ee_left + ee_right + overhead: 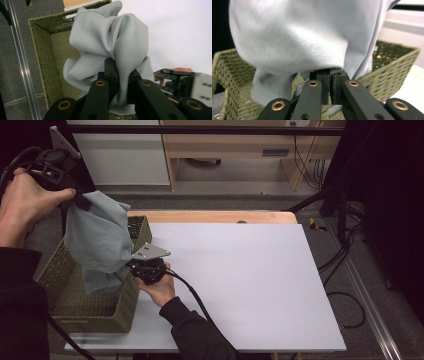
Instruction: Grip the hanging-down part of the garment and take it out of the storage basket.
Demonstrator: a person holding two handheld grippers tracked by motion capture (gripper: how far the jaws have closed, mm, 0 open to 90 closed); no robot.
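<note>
The grey cloth (pixel 100 240) hangs over the woven basket (pixel 90 312) and hides most of its inside, and the basket's far-left corner is lost behind the cloth and the left hand (pixel 22 202). In the left gripper view the cloth (pixel 110 47) covers the jaw tips of the left gripper (pixel 119 75). In the right gripper view the cloth (pixel 294 37) is blurred, runs off the top edge, and drapes over the tips of the right gripper (pixel 331 75). The person's sleeves run off the bottom of the high view.
</note>
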